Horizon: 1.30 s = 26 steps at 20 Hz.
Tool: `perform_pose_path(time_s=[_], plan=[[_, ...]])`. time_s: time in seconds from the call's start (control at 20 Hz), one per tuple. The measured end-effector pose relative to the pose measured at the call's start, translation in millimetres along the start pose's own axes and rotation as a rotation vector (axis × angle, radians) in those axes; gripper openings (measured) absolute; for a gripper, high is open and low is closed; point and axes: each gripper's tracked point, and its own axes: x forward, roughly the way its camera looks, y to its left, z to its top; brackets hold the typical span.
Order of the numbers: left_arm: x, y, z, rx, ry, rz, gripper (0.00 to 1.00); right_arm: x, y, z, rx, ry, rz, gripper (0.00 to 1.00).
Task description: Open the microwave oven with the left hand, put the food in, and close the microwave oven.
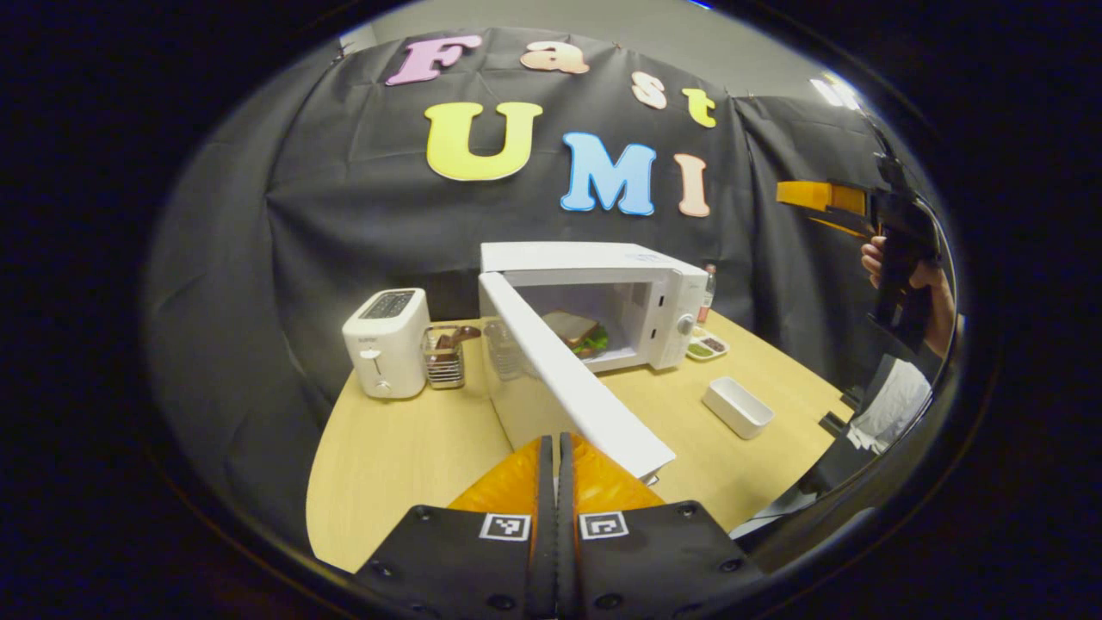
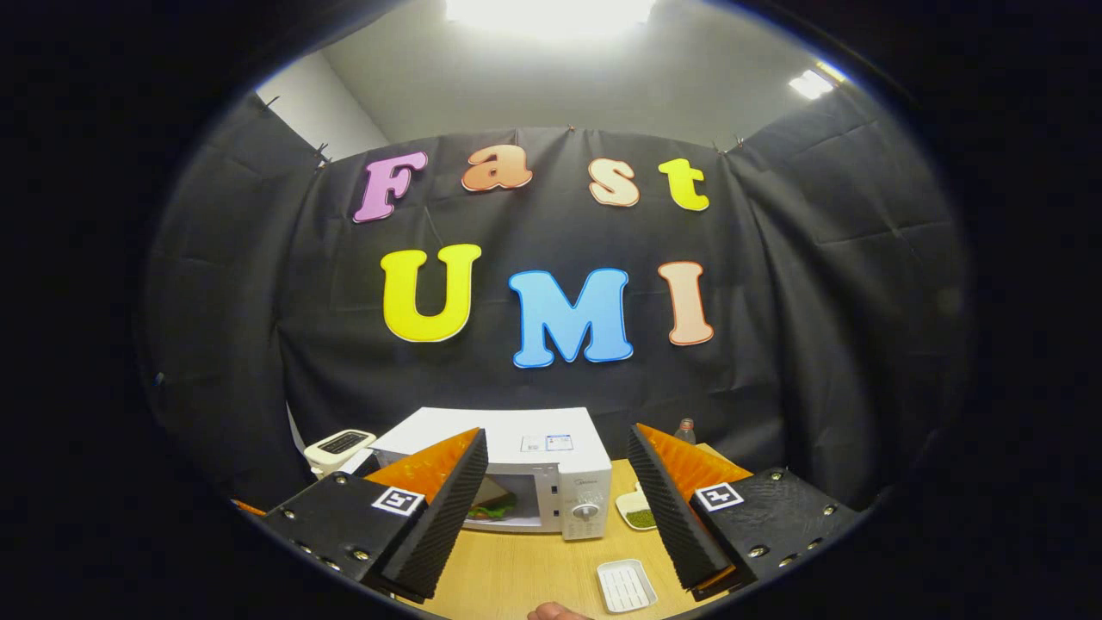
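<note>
Microwave (image 1: 603, 301), white, door (image 1: 572, 387) swung open, sandwich (image 1: 575, 332) inside

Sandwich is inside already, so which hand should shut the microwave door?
Left: its shut tongs sit right at the open white door's edge. The right tongs, open, hang farther back.

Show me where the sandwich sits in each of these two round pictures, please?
Left gripper view: the sandwich lies inside the open microwave, just right of centre, behind the swung-out door.
Right gripper view: it peeks from the microwave's opening at bottom centre, beside one finger.
Shared landmark: the white toaster left of the microwave.
</note>
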Motion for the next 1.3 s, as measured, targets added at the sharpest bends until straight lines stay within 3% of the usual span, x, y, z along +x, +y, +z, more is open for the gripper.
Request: perform_pose_path(time_s=[0.3,0.4,0.45,0.5,0.75,1.3], plan=[[27.8,-52.4,9.0,0.023,0.006,-0.084,0.10,5.2,-36.0,2.9,0.029,0.008,-0.053,0.98],[37.6,-70.6,16.7,0.030,0.004,-0.107,0.07,7.1,-47.1,6.2,0.032,0.006,-0.057,0.98],[43.5,-79.0,20.2,0.033,0.003,-0.117,0.10,7.9,-52.0,8.3,0.032,0.003,-0.056,0.98],[48.8,-87.3,22.5,0.034,0.003,-0.127,0.04,9.4,-55.0,9.7,0.028,-0.001,-0.049,0.98],[77.6,-125.4,37.6,0.046,-0.001,-0.170,0.10,15.4,-67.7,25.5,0.000,-0.047,-0.017,0.98],[133.7,-180.9,66.8,0.108,-0.032,-0.202,0.10,19.2,-101.5,30.3,-0.023,-0.048,-0.003,0.98]])
